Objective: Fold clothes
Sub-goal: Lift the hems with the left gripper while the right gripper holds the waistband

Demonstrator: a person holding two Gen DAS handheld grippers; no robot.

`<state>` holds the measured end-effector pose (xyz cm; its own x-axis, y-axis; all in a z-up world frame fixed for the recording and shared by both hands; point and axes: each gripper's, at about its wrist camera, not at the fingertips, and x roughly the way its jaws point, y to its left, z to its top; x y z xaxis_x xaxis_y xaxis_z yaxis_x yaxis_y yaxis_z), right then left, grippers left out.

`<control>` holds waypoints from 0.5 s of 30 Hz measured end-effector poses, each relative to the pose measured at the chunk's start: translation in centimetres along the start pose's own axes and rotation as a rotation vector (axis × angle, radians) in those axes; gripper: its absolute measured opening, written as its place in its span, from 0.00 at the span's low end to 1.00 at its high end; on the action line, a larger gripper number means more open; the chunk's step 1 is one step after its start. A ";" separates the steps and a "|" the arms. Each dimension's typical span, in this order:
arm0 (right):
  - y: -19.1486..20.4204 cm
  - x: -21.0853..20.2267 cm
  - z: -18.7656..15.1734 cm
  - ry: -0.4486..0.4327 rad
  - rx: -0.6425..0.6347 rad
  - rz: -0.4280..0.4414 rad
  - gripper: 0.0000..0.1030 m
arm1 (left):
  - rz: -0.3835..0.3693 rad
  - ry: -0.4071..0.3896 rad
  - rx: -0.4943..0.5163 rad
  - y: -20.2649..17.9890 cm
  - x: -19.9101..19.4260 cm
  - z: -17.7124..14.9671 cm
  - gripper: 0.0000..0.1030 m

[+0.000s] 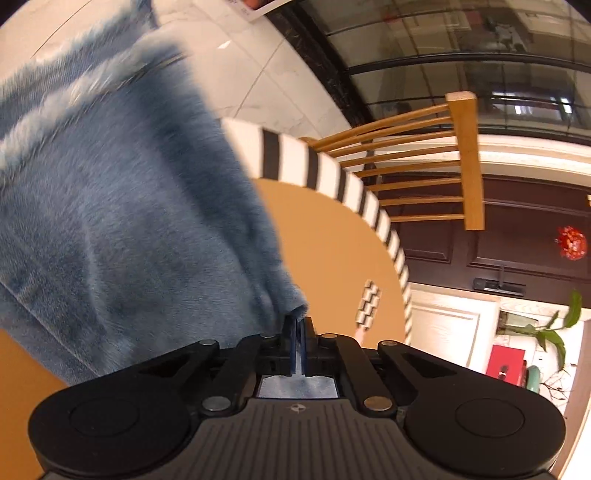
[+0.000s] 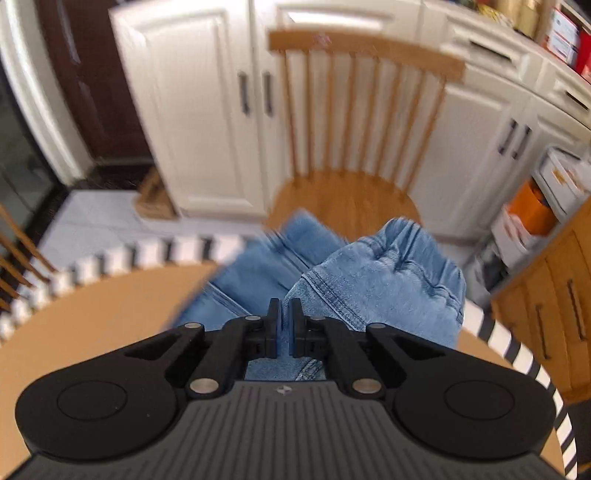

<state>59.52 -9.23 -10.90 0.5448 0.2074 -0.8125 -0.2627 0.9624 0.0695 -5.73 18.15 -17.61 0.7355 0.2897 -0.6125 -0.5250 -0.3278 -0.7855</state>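
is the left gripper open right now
No, the left gripper has its jaws closed on a corner of the blue jeans.

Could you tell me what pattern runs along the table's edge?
Black and white stripes on the table's edge, clearest in the left wrist view.

No legible text in either view.
A white paper (image 1: 255, 8) at the top edge of the left wrist view carries small print, too blurred to read; a small emblem (image 2: 284, 389) on the right gripper's body bears no letters.
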 end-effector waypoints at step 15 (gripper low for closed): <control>4.5 5.6 -2.2 -0.086 0.053 0.019 0.56 | 0.027 -0.059 0.040 0.7 -2.0 0.9 0.05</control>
<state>59.64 -4.08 -16.37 0.6075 0.2375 -0.7580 -0.2324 0.9656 0.1163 -7.96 18.13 -16.96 0.6945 0.3344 -0.6371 -0.5622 -0.3003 -0.7705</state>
